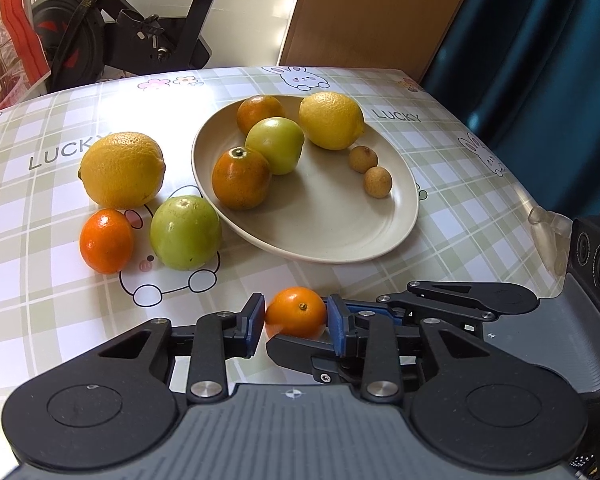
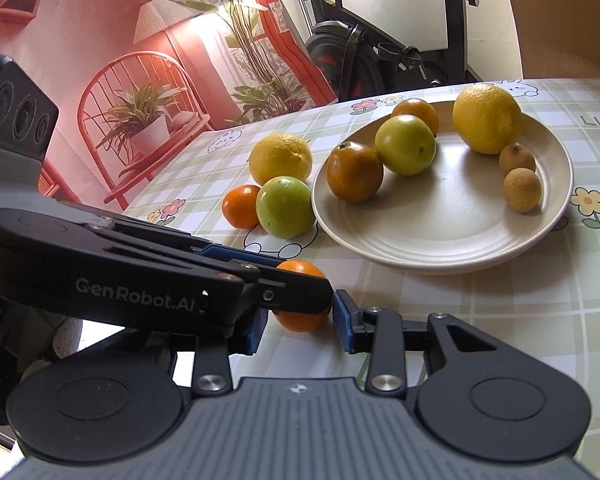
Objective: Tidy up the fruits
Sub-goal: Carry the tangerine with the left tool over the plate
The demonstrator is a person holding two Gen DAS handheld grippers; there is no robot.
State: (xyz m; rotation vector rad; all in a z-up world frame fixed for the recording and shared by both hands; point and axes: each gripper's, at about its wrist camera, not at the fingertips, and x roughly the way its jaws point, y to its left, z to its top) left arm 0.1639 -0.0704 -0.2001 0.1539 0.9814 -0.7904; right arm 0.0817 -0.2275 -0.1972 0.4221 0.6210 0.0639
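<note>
Crowding the plate: lemon, green fruit

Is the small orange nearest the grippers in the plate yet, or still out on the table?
Out. The small orange sits on the tablecloth in front of the plate, pinched between both grippers' pads.

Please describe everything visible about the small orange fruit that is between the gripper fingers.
The small orange fruit is round, bright orange and glossy, with a small brownish stem scar facing up toward the camera. It rests on the checked tablecloth, in front of the beige plate and apart from it. The blue pads of the left gripper press on both its sides. The right gripper closes around the same fruit; a left finger crosses over it.
</note>
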